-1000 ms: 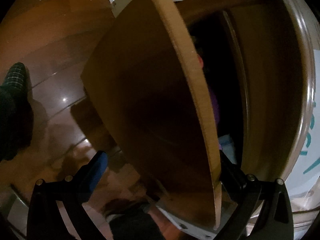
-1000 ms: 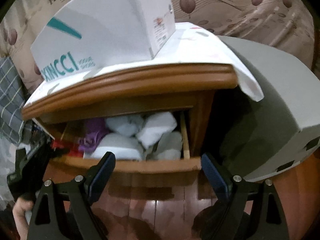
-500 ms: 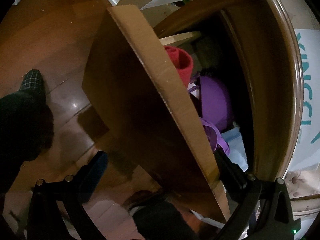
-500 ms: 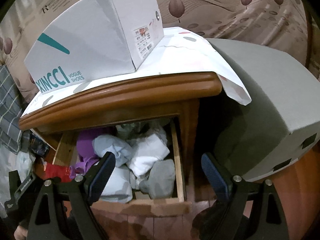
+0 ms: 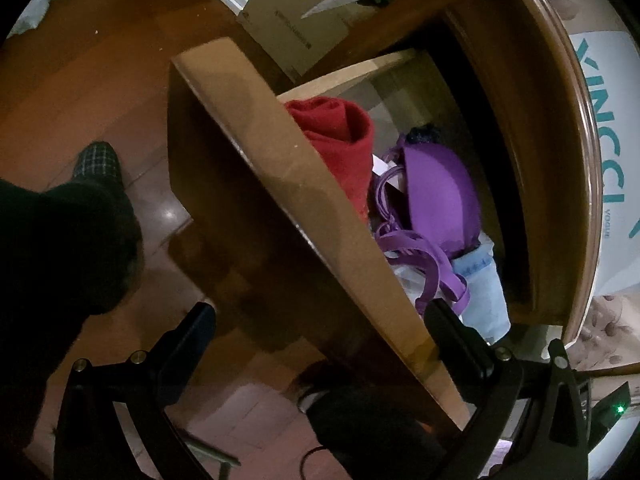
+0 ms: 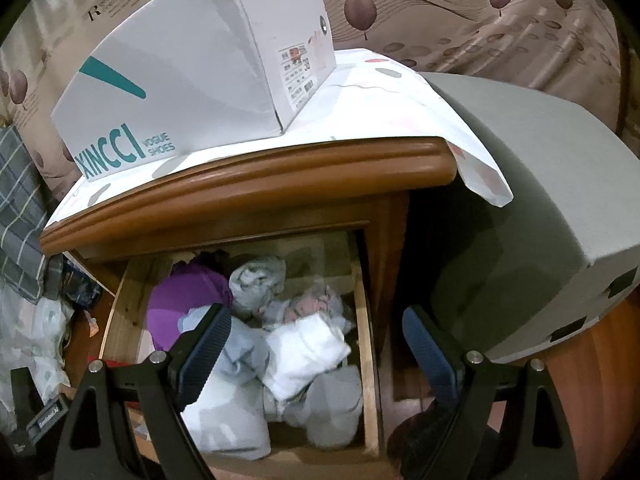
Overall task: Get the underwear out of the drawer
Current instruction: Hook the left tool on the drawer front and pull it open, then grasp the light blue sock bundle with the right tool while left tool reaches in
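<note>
The drawer [image 6: 370, 344] stands pulled out at lower centre, underwear [image 6: 304, 344] heaped inside, partly hidden behind the right gripper [image 6: 316, 344], jaws apart. The left gripper [image 5: 320, 320], jaws apart, straddles the drawer front [image 5: 304, 216].

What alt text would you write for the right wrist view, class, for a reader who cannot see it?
An open hand-held gripper hovers over a pulled-out wooden drawer packed with rolled white, grey and purple underwear. A white shoe box sits on the nightstand above.
</note>
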`<act>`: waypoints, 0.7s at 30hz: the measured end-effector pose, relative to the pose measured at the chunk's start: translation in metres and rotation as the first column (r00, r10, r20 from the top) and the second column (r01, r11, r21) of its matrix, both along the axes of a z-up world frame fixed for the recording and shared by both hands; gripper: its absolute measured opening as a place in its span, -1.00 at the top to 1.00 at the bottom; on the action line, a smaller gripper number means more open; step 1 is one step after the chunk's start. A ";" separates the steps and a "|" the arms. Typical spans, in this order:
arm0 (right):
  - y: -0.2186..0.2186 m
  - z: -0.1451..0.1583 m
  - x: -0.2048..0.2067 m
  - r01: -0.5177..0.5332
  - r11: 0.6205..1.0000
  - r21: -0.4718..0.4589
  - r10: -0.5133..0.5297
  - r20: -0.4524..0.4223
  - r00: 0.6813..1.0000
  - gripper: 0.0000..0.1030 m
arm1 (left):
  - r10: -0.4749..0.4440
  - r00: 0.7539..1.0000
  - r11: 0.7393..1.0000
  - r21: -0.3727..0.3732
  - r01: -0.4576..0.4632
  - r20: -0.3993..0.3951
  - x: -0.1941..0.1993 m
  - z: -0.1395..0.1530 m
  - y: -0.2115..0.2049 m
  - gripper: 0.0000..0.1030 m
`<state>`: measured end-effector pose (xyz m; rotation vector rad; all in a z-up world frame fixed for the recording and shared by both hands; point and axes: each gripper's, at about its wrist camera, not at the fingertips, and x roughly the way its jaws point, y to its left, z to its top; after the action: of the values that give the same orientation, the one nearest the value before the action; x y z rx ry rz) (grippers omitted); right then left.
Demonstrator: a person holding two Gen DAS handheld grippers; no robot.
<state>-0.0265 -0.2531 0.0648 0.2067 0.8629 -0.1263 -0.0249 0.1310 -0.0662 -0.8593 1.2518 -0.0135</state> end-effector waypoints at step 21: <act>0.041 -0.011 0.007 -0.228 0.972 -0.053 0.225 -0.071 0.972 -0.75 | -0.372 0.926 0.741 0.623 0.249 0.072 0.005 0.063 -0.044 -0.99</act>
<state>-0.0194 -0.2118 0.0536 0.0465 0.9400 0.0548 -0.0194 0.0872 -0.0035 -0.0739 1.1036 0.0343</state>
